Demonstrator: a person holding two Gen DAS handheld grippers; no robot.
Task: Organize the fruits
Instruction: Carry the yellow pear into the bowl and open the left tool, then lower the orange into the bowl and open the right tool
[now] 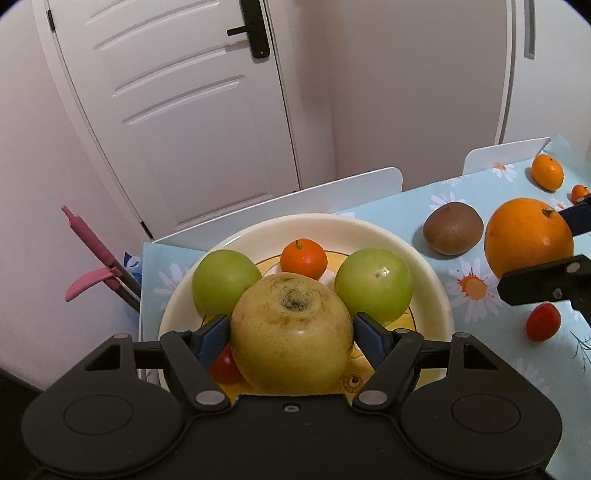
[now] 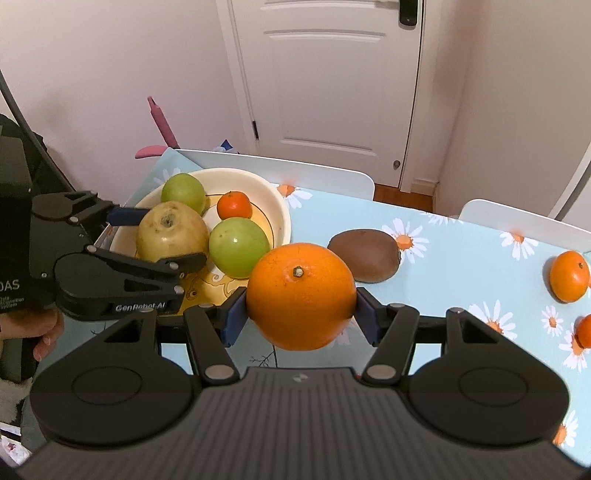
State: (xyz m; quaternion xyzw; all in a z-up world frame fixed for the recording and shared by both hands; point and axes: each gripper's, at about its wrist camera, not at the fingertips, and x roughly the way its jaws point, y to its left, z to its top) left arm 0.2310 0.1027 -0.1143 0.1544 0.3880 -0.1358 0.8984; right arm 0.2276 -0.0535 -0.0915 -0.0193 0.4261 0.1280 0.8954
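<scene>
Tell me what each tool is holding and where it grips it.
The left tool clamps the yellow-green pear by its two sides, over the bowl. The right tool clamps the large orange by its sides, stem up.

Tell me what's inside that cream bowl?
In the cream bowl: two green apples, a mandarin, a cherry tomato and a yellow pear. The pear hides what lies beneath it.

Bowl (image 2: pixel 282 212) crowded; open tablecloth (image 2: pixel 461 266) right

- Far beyond my table, a white panelled door (image 2: pixel 325 85) with a black handle (image 1: pixel 255 31).
- Pale walls (image 2: pixel 110 74) either side.
- White chair backs (image 2: pixel 295 173) along the far edge.
</scene>
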